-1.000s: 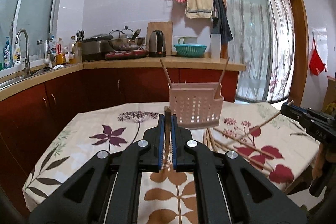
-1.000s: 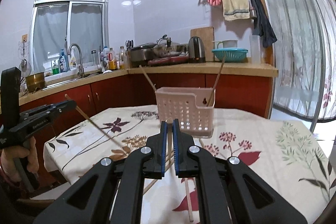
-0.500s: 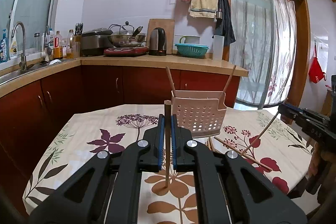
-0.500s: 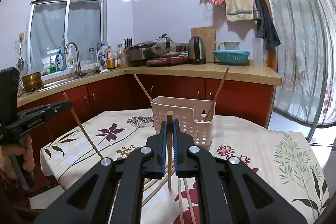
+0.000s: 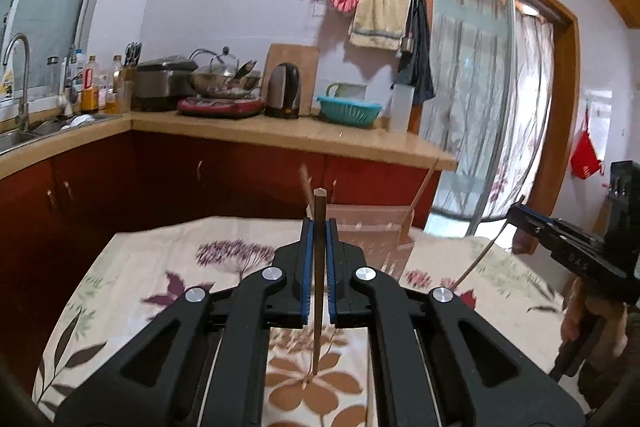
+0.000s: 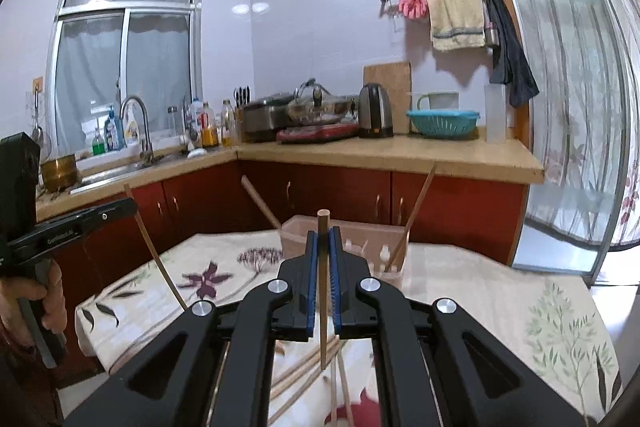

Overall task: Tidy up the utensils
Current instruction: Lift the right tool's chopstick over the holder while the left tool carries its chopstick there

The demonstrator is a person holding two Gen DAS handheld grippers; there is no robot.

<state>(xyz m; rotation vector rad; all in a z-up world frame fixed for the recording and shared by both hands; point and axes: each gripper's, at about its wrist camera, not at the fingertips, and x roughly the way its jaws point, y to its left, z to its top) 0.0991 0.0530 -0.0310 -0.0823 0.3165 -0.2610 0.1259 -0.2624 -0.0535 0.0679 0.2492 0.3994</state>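
My left gripper [image 5: 319, 227] is shut on a wooden chopstick [image 5: 319, 279] held upright above the flowered tablecloth [image 5: 160, 267]. My right gripper [image 6: 324, 239] is shut on another upright chopstick [image 6: 323, 291]. A pink perforated utensil basket [image 6: 352, 247] stands on the table just beyond both grippers, with two chopsticks leaning in it [image 6: 416, 215]. It shows blurred in the left wrist view [image 5: 372, 231]. Several loose chopsticks [image 6: 308, 375] lie on the cloth under my right gripper. The other gripper shows in each view, the right one [image 5: 568, 251] and the left one [image 6: 76, 223].
A kitchen counter [image 6: 400, 151] with kettle, pots and a teal colander [image 6: 442, 121] runs behind the table. A sink [image 6: 120, 167] is at the left. A curtained sliding door [image 6: 580, 107] is at the right. The table's edge [image 6: 92, 339] is near on the left.
Both grippers have lifted with their chopsticks, which now stand upright in the jaws, and moved closer to the basket. The view has tilted upward.
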